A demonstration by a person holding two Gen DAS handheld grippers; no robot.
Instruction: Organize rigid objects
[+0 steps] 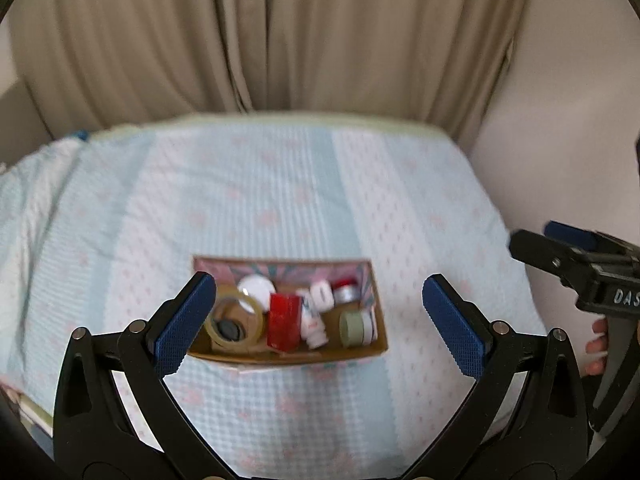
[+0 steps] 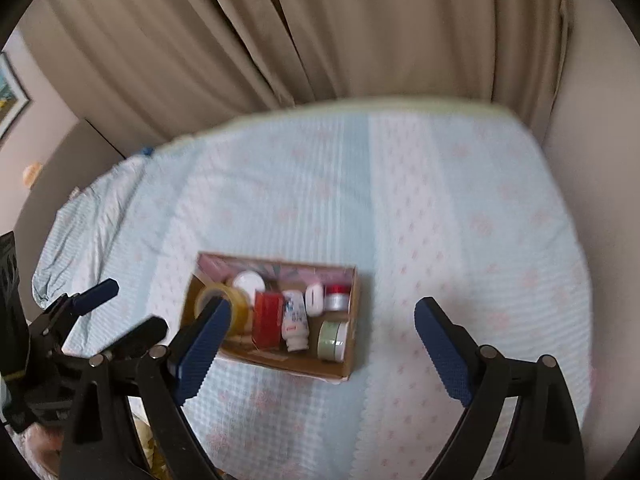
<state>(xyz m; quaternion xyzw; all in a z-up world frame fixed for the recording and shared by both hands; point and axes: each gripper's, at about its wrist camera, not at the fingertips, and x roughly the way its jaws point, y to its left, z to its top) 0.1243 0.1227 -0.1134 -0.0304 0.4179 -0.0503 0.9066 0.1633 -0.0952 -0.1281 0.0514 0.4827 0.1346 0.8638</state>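
Note:
A shallow cardboard box (image 1: 376,344) (image 2: 348,364) lies on a pale blue bedspread. Inside it are a roll of clear tape (image 1: 234,322) (image 2: 236,306), a red box (image 1: 284,320) (image 2: 267,318), a white bottle (image 1: 314,320) (image 2: 295,322), a white round lid (image 1: 258,290) (image 2: 249,281), a pale green jar (image 1: 354,326) (image 2: 331,341) and a small red-topped jar (image 1: 345,290) (image 2: 336,295). My left gripper (image 1: 320,320) hangs well above the box, open and empty. My right gripper (image 2: 320,340) is likewise open, holding nothing. Each gripper shows at the other view's edge.
The bedspread (image 1: 280,200) (image 2: 440,220) covers a bed that ends at beige curtains (image 1: 280,32) (image 2: 320,28) behind. A plain wall (image 1: 560,140) runs along the right side. A person's fingers (image 1: 598,348) grip the right tool's handle.

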